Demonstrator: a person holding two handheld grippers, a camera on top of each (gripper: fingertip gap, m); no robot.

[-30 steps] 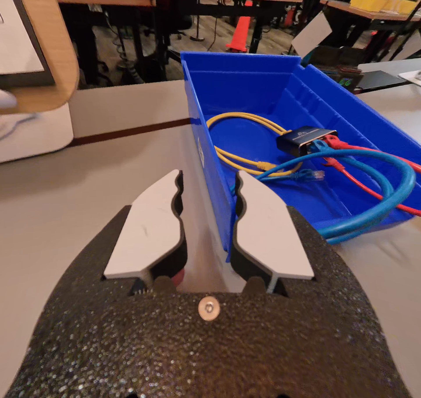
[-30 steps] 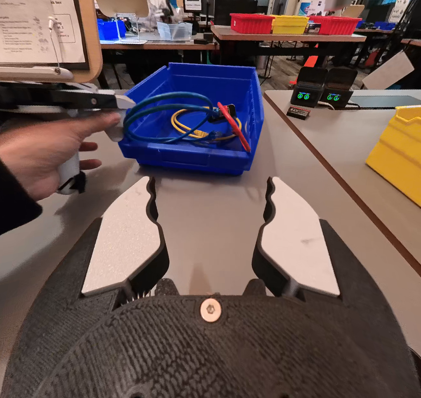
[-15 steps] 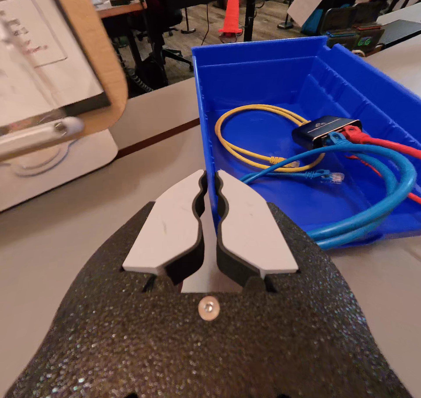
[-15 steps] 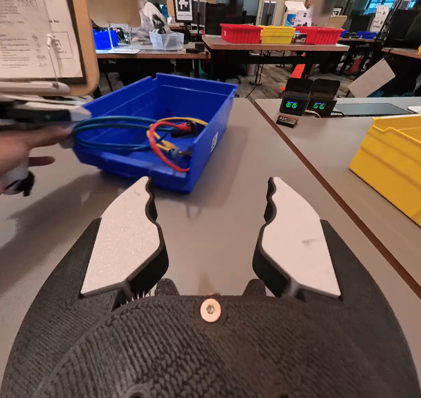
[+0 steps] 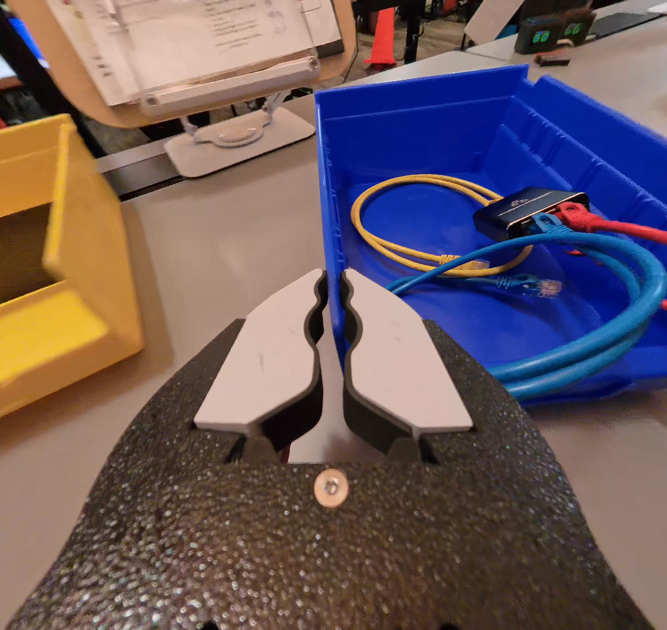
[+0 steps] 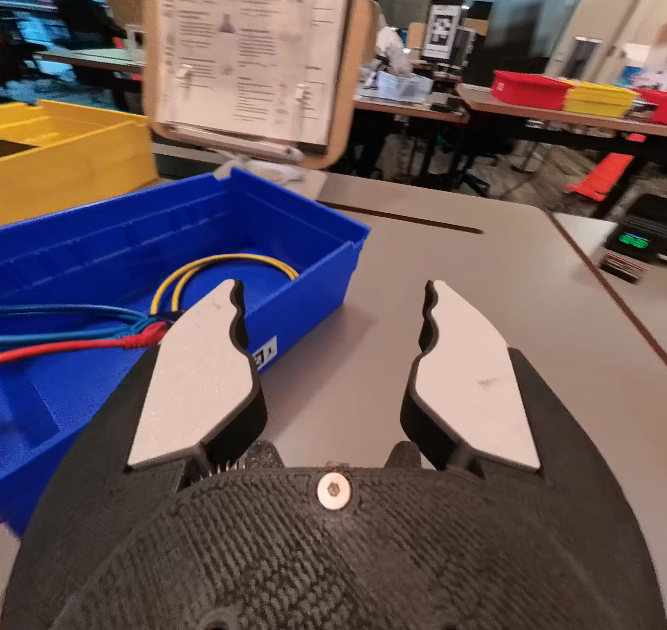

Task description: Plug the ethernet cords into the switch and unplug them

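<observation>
Switch (image 5: 530, 215), a small black box, lies on the floor of the blue bin (image 5: 415, 114), toward its far right side in the left wrist view. Plugged into its near face are a blue cord (image 5: 642, 287) and a red cord (image 5: 620, 228), side by side; the blue one sweeps out in a wide loop that rides over the bin's near rim, while the red one runs off to the right edge of the picture. The yellow cord (image 5: 393, 188) is coiled flat on the bin floor left of the switch, one end passing behind the box, where I cannot tell if it is plugged, and its other plug (image 5: 465, 262) lying loose. Just beside that lies the free plug (image 5: 530, 286) of the blue cord. The left gripper (image 5: 334, 278) pinches the bin's left wall, its fingers nearly together with the thin blue plastic between them. The right gripper (image 6: 334, 287) hovers with its jaws spread wide and nothing between them, over the grey table (image 6: 487, 287) just beside the bin's end wall, its left finger (image 6: 202, 360) overlapping the bin in that view. A yellow bin (image 5: 65, 251) stands to the left of the blue one, apart from it. Behind both stands a wooden document holder (image 5: 180, 35) with papers on a white base (image 5: 231, 143).
</observation>
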